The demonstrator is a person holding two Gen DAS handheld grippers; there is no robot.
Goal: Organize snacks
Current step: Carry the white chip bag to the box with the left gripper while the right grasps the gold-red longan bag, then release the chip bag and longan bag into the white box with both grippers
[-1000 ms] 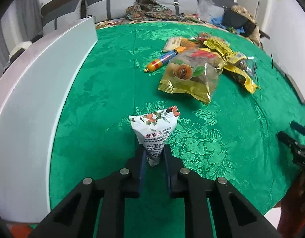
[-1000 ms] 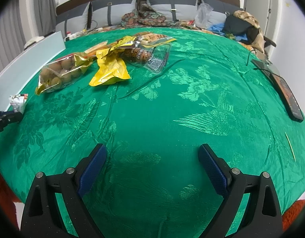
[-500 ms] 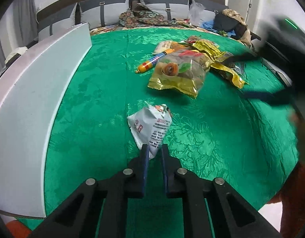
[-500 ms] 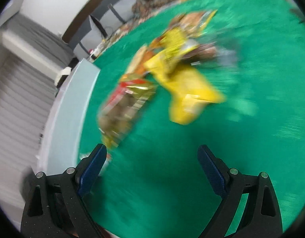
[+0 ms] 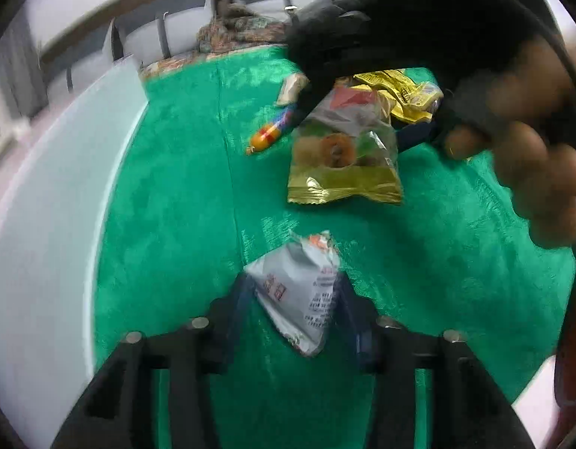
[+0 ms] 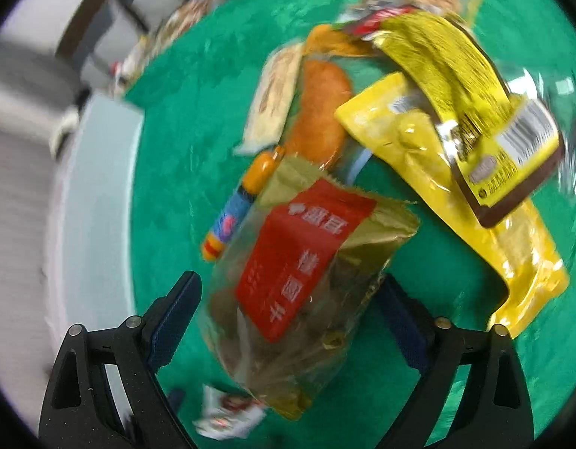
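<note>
My left gripper (image 5: 293,299) is open, its fingers either side of a small white snack packet (image 5: 299,292) that lies on the green cloth. My right gripper (image 6: 288,299) is open and straddles a clear gold-edged bag with a red label (image 6: 299,273); this bag also shows in the left wrist view (image 5: 344,157). The right gripper and the hand holding it (image 5: 456,56) reach over the snack pile in the left wrist view. Yellow packets (image 6: 456,131), an orange bun (image 6: 319,112), a beige packet (image 6: 274,97) and a sausage stick (image 6: 235,209) lie around the bag.
A long pale grey panel (image 5: 52,205) runs along the left edge of the green tablecloth (image 5: 183,187). Grey sofa cushions (image 5: 183,33) and patterned fabric stand beyond the far edge. The white packet shows below the bag in the right wrist view (image 6: 228,415).
My left gripper has opened and let go of the white packet, which now lies flat. My right gripper has swung over to the snack pile and now straddles the red-label bag.
</note>
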